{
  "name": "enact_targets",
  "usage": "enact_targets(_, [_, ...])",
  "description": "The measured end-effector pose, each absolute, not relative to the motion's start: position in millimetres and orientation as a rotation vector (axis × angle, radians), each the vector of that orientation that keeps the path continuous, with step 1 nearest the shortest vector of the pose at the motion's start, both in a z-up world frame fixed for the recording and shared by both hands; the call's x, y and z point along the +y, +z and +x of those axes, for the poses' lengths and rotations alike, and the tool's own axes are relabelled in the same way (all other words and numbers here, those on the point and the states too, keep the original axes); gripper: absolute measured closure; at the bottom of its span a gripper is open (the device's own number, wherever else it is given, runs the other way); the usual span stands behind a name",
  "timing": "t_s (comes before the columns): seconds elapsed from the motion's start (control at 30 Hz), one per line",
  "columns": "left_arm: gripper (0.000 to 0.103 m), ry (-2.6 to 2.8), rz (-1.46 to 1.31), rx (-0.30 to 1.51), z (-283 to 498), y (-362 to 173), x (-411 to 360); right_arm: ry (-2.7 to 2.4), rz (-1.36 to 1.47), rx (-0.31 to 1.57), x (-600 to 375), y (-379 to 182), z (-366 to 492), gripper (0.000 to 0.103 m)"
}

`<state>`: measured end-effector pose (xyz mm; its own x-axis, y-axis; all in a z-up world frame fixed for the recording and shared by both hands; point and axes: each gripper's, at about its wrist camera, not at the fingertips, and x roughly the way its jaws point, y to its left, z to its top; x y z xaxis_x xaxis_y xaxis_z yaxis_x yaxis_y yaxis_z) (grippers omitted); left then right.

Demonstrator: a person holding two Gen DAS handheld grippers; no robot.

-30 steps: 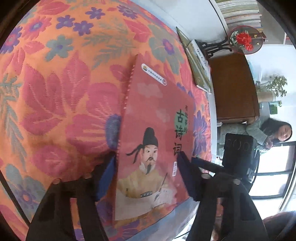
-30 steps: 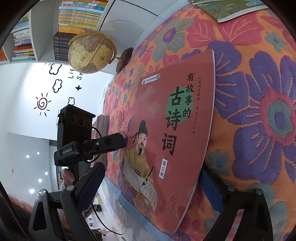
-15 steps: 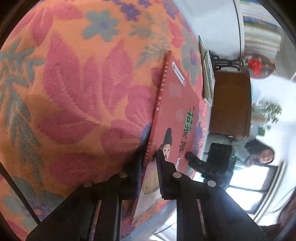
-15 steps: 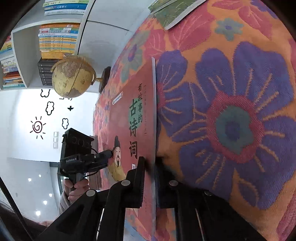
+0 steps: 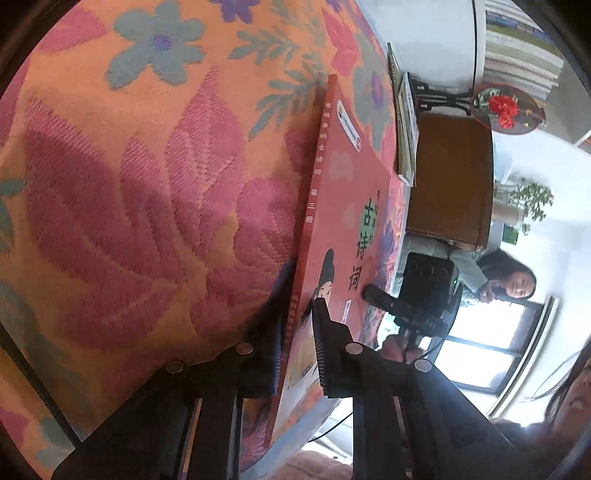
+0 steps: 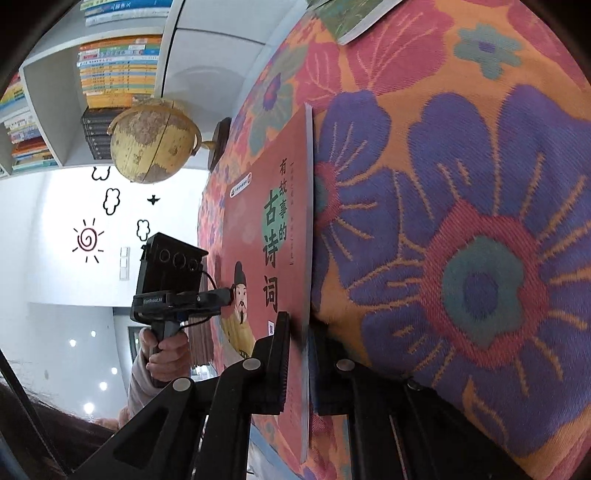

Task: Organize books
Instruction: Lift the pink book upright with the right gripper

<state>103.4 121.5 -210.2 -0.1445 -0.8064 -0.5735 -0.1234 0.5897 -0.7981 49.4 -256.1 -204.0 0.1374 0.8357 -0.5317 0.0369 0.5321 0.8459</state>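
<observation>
A thin red picture book (image 5: pixel 343 206) with Chinese characters and a drawn man on its cover lies on the floral tablecloth (image 5: pixel 147 184). My left gripper (image 5: pixel 301 317) is shut on the book's spine edge near the lower corner. The right gripper (image 6: pixel 299 332) is shut on the opposite page edge of the same red book (image 6: pixel 266 240). Each view shows the other gripper across the cover: the right one (image 5: pixel 373 291) from the left wrist, the left one (image 6: pixel 225 295), held by a hand (image 6: pixel 166 350), from the right wrist.
More books (image 5: pixel 404 122) lie at the table's far edge, green-covered ones (image 6: pixel 351 14) in the right wrist view. A globe (image 6: pixel 155 144) stands beyond the table, with bookshelves (image 6: pixel 110 74) behind. A wooden cabinet (image 5: pixel 450 177) and a seated person (image 5: pixel 506 280) are past the table's edge.
Both grippers stood open astride the book a second ago. Each has since rolled onto its side, dropped to a book edge and shut on it.
</observation>
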Motion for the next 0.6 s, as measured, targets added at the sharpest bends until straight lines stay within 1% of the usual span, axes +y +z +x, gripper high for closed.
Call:
enact_targets(0.23, [0.085, -0.651, -0.648, 1.618, 103.1, -194.6, 107.1, 0.673, 0.837, 1.338, -251.1, -202.3, 54.2, 0.097])
enact_targets(0.33, [0.084, -0.628, -0.43, 1.573, 100.2, -177.4, 88.9, 0.65, 0.806, 1.34, -246.7, -197.3, 54.6, 0.096])
enact_targets(0.37, [0.083, -0.608, -0.372, 1.562, 98.3, -172.4, 82.4, 0.641, 0.769, 1.335, -243.5, -193.1, 53.9, 0.096])
enact_targets(0.47, [0.083, -0.573, -0.331, 1.554, 96.3, -168.5, 77.0, 0.596, 0.598, 1.325, -226.5, -175.5, 52.8, 0.093])
enact_targets(0.6, [0.082, -0.542, -0.298, 1.521, 91.4, -164.0, 71.9, 0.544, 0.51, 1.326, -215.6, -167.5, 52.0, 0.089])
